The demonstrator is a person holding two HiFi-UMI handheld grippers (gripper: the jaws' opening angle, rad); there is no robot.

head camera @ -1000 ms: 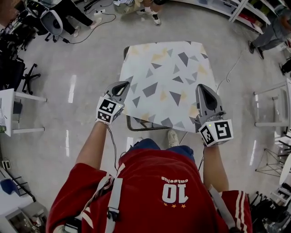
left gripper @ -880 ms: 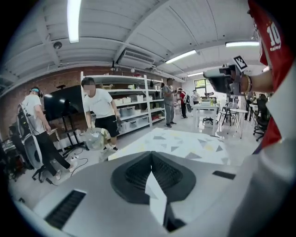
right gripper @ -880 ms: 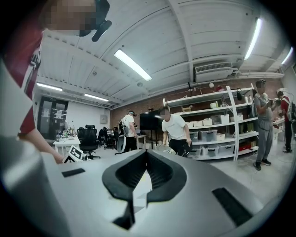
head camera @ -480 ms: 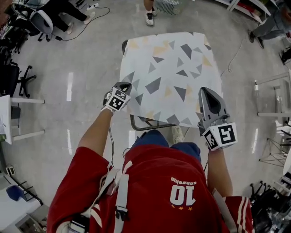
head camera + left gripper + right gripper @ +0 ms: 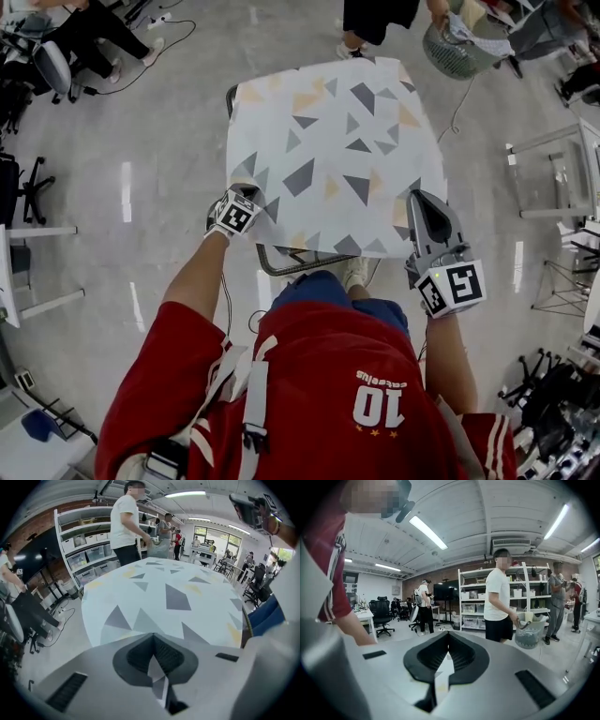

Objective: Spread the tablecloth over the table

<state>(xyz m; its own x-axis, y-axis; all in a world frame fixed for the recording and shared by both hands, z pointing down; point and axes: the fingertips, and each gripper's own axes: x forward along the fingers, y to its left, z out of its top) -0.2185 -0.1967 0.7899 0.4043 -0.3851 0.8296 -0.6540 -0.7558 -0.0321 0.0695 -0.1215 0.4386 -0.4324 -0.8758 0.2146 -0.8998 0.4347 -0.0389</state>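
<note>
white with grey and yellow triangles, the tablecloth (image 5: 333, 150) lies across my bench (image 5: 281, 265), whose frame shows below the near edge. my left tool (image 5: 239, 202) is clamped on the near left corner, my right tool (image 5: 422, 199) on the near right corner.

Your white fabric tablecloth printed with grey and yellow triangles (image 5: 333, 150) lies flat over the dark metal-framed table (image 5: 292, 269). Its near corners are pinched in your left gripper (image 5: 249, 193) and right gripper (image 5: 421, 199), and a strip of frame shows below the near edge.
</note>
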